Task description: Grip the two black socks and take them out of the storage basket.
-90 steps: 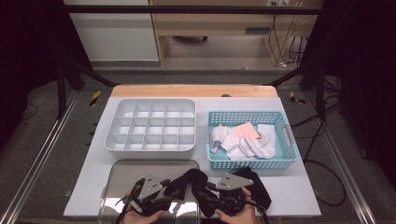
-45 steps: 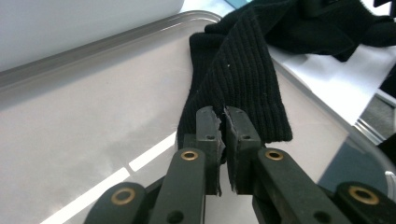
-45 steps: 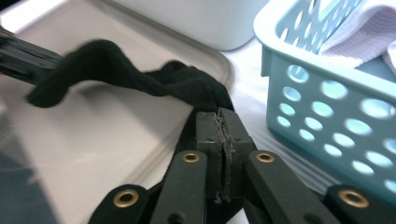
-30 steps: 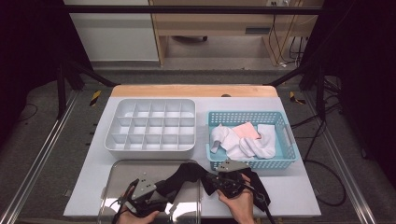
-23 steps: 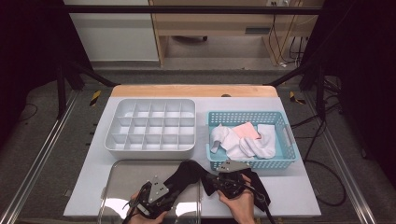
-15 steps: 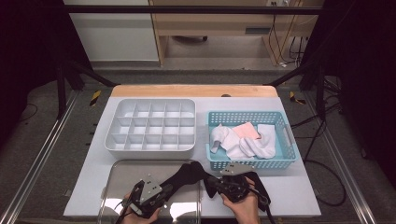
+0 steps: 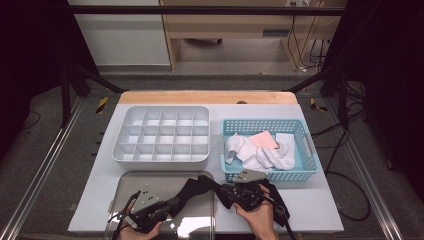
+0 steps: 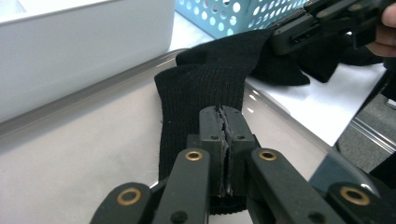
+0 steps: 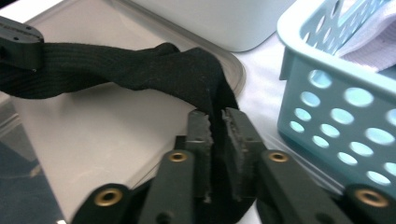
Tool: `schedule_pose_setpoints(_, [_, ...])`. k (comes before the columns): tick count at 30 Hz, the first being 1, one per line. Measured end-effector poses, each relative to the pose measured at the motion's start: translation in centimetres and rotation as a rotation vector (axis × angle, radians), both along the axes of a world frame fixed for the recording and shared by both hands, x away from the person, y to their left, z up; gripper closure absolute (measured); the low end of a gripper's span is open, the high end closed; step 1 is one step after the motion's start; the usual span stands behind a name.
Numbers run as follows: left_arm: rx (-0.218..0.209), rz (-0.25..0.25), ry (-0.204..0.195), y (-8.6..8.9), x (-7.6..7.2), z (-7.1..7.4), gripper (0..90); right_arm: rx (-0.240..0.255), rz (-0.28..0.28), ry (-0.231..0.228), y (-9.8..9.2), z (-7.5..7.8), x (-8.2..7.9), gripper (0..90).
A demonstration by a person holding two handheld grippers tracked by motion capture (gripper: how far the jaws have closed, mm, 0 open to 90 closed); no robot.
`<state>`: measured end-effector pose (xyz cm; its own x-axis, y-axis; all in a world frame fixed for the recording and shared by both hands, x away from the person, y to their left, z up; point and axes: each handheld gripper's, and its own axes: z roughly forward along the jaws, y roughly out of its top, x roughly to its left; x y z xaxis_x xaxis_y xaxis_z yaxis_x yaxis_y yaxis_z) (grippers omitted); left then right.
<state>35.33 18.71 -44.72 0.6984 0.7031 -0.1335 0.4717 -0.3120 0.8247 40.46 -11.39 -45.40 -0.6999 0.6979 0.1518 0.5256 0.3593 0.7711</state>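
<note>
On your worktop [image 7: 325,210]: one white divided tray [image 7: 161,136] at the back left, empty; one blue basket [image 7: 270,150] at the back right holding white cloths [image 7: 260,152] and one pink piece [image 7: 264,140]; one clear shallow tray [image 7: 165,205] at the near edge. The basket's front wall stands just beside your right gripper [image 7: 227,194]; the divided tray's wall rises just behind the sock.

One black sock [image 7: 192,190] hangs stretched between your two grippers, over the clear tray's right half.

Your left gripper [image 8: 223,126] is clamped on one end of the sock [image 8: 201,88]; a second ago it stood apart from the sock with jaws wide. Your right gripper [image 9: 215,123] has just been easing its jaws apart; the sock [image 9: 154,65] sits in the narrow gap, one pad clear of the cloth.
</note>
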Motion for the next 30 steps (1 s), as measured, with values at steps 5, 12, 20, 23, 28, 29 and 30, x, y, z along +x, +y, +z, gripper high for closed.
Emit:
schedule_pose_setpoints(5, [-0.012, 0.010, -0.004, -0.2, 0.2, 0.0, 86.8, 0.037, -0.007, -0.052, -0.7, 0.0, -1.1, 67.0])
schedule_pose_setpoints(12, [-0.041, 0.023, -0.016, 0.1, 0.1, 0.4, 86.8, 0.037, -0.002, -0.075, -0.2, -1.2, -2.5, 58.5])
schedule_pose_setpoints(20, [-0.079, 0.028, -0.008, 0.8, -0.2, 0.8, 86.8, 0.012, 0.050, 0.013, -0.2, -1.7, -2.5, 88.8])
schedule_pose_setpoints(23, [-0.094, 0.032, -0.003, 1.3, -0.6, 1.5, 86.7, 0.046, 0.091, 0.025, -1.0, -0.2, -3.4, 89.0])
schedule_pose_setpoints(28, [-0.080, 0.045, 0.074, 1.6, 0.1, 1.9, 86.6, 0.131, 0.166, 0.103, -2.3, 1.7, -4.6, 88.9])
schedule_pose_setpoints(29, [-0.073, 0.046, 0.083, 1.5, 0.4, 1.8, 86.5, 0.129, 0.145, 0.128, -2.4, 1.7, -4.2, 88.8])
schedule_pose_setpoints(30, [-0.058, 0.044, 0.101, 1.3, 0.8, 1.5, 86.5, 0.125, 0.133, 0.136, -2.5, 1.6, -3.9, 88.8])
